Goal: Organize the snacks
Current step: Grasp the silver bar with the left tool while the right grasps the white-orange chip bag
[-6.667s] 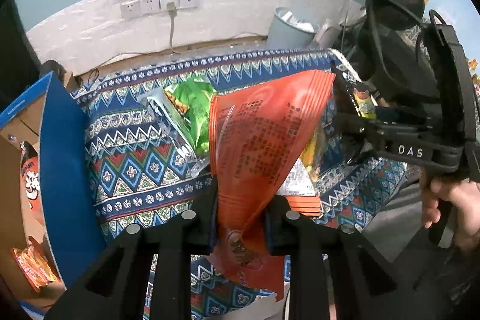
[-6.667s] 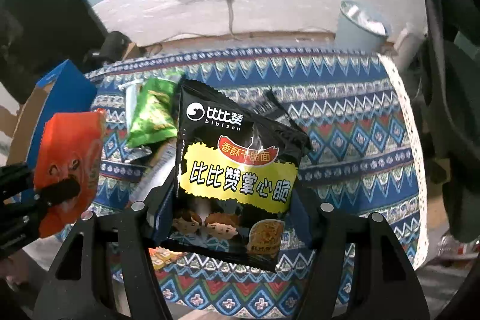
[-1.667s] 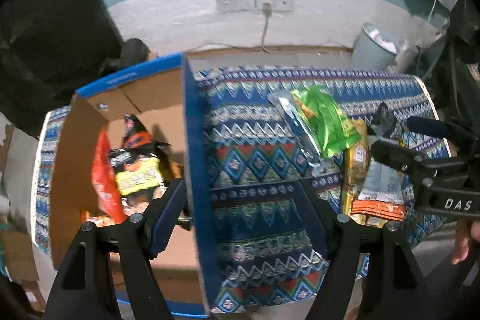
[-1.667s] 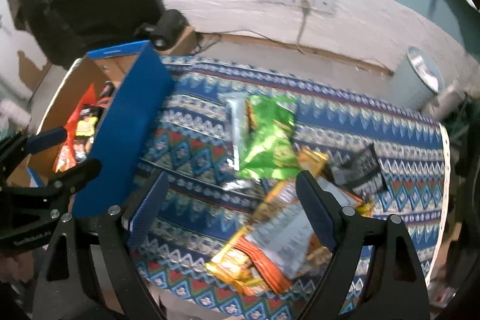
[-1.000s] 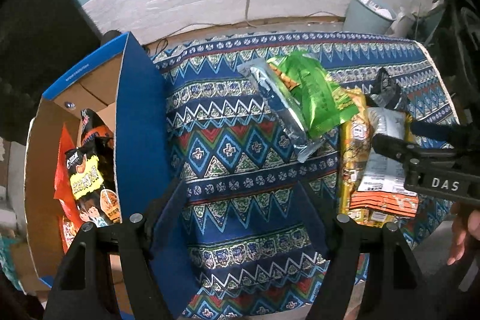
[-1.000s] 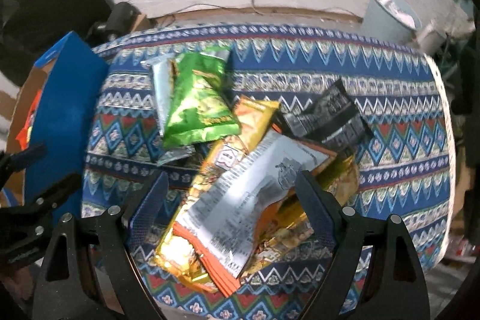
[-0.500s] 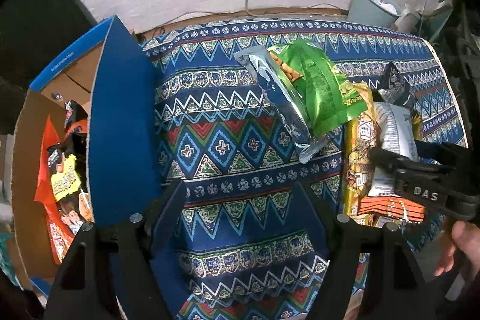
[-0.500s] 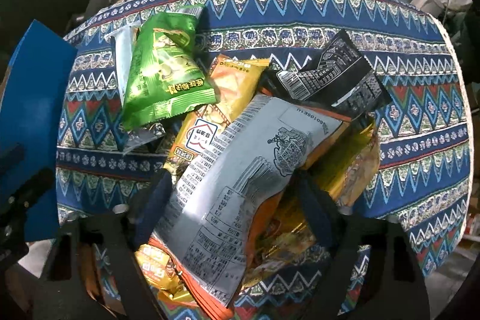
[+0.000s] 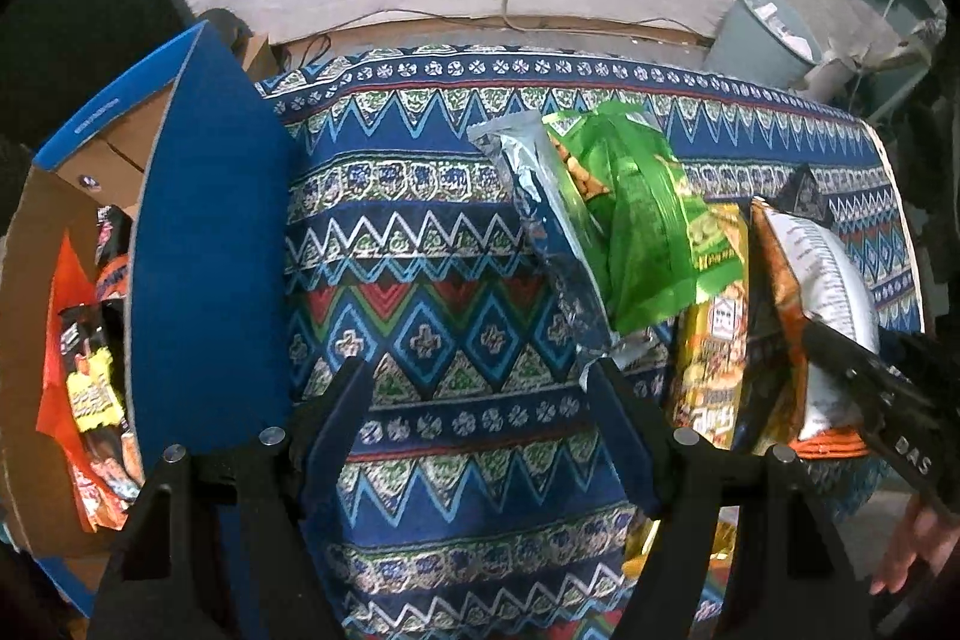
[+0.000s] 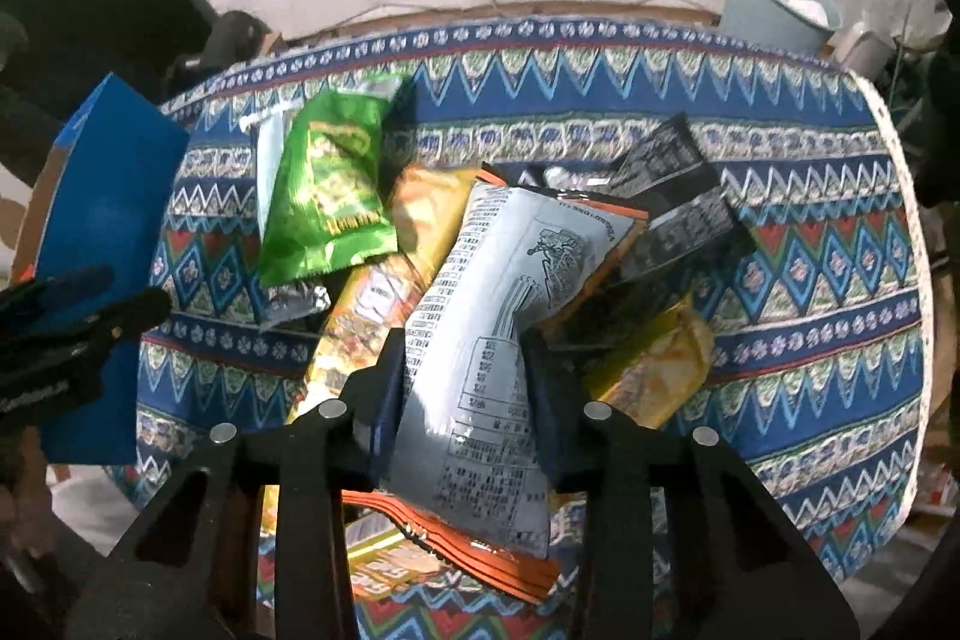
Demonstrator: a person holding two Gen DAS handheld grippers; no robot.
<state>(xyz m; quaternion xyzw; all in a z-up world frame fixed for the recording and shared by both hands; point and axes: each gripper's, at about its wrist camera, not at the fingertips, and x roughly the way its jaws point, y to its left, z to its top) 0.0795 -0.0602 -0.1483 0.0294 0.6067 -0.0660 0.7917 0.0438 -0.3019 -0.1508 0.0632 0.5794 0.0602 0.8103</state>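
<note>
**Snack sort: partway, right gripper clamping the next bag**

While the box (image 9: pixel 204 244) is already holding a few packs, most of the pile is sitting on the cloth (image 9: pixel 420 280).

Left wrist: left gripper (image 9: pixel 480 400) is hanging spread wide over bare cloth, nothing between its fingers. Box is standing at the left edge, with an orange pack and a black-yellow pack (image 9: pixel 90 370) showing inside. Green bag (image 9: pixel 648 220) is lying on a silver bag (image 9: pixel 552 244), just beside the yellow packs. Grey bag (image 9: pixel 828 274) is tilting up at the far right, in the other tool.

Right wrist: right gripper (image 10: pixel 465 376) has just been closing and is pinching the grey bag (image 10: pixel 492 340), which is creasing at the pads. It's puffy, printed-back up, orange-edged. Underneath are yellow packs (image 10: pixel 372 304) and a black pack (image 10: pixel 672 184). I'm judging at least five still left to move.
</note>
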